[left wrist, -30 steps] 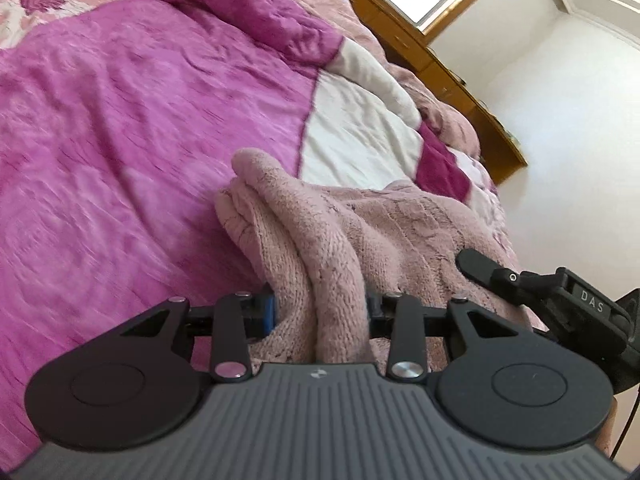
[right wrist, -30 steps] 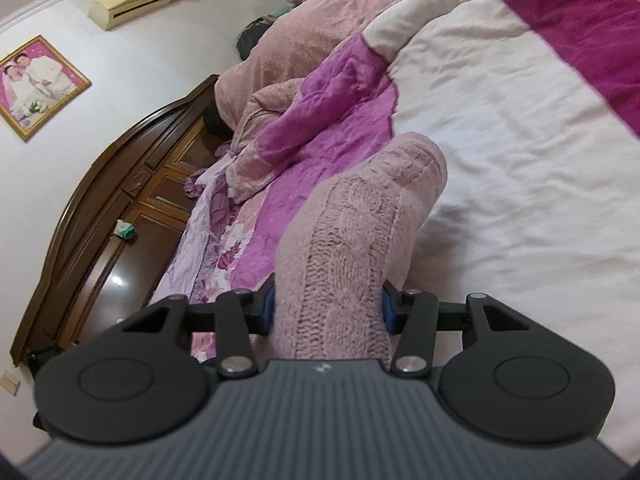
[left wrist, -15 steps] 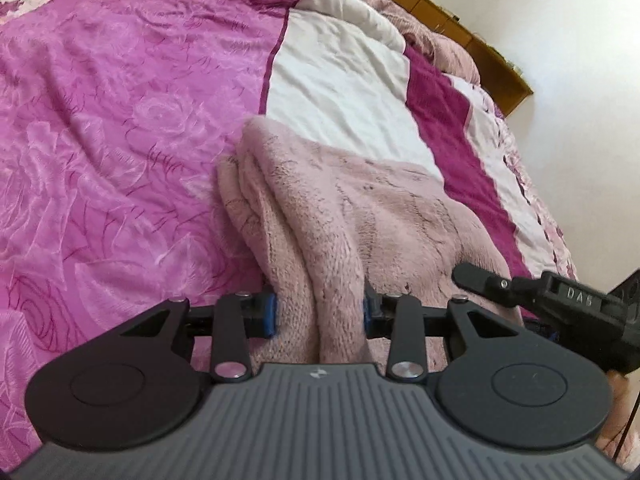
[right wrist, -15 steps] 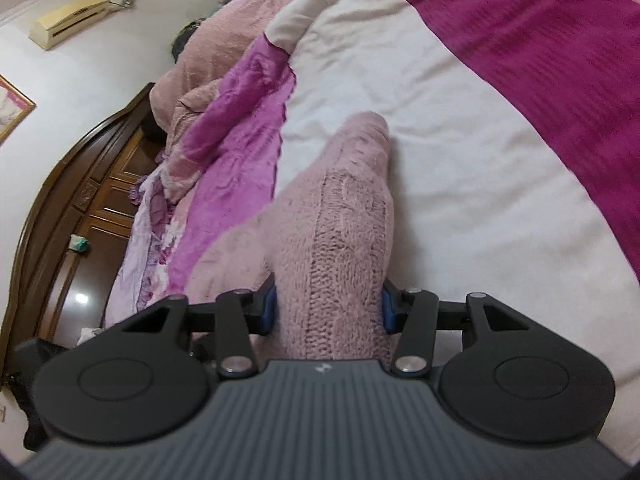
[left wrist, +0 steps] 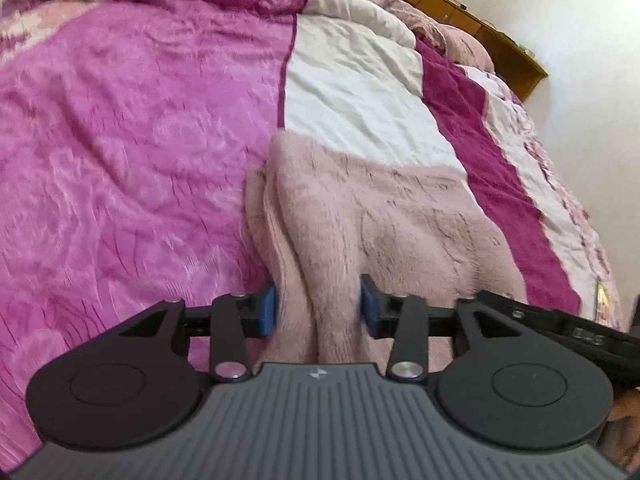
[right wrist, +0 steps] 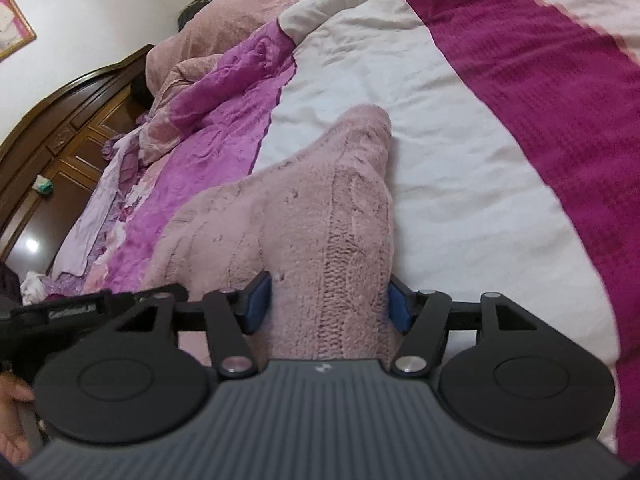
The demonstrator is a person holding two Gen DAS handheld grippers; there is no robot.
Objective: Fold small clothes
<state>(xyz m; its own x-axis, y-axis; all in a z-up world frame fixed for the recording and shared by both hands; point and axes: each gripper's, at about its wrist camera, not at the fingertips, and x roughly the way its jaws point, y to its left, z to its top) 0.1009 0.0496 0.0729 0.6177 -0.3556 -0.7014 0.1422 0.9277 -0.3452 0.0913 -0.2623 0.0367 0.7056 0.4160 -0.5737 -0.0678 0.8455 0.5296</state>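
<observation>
Left gripper (left wrist: 318,312): jaws opening, pink knit sweater (left wrist: 384,216) between blue pads, thin gap showing at each pad, grip letting go. Right gripper (right wrist: 326,304): jaws opening too, sweater's other folded edge (right wrist: 312,216) between pads, barely touching. Sweater lies doubled on bedspread (left wrist: 120,140), long axis running straight away from both tools, far end on white stripe (right wrist: 440,152). Neither hand nearer; judged next: pull back clear.

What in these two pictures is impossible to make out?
- Pink knit garment: its near edge is hidden behind the left claw body in the left view, and behind the right claw body in the right view. What kind of garment it is stays unclear.
- Both claws are opening; whether the pads still press the cloth is unclear.
- Framed picture: cut by the right view's edge.
</observation>
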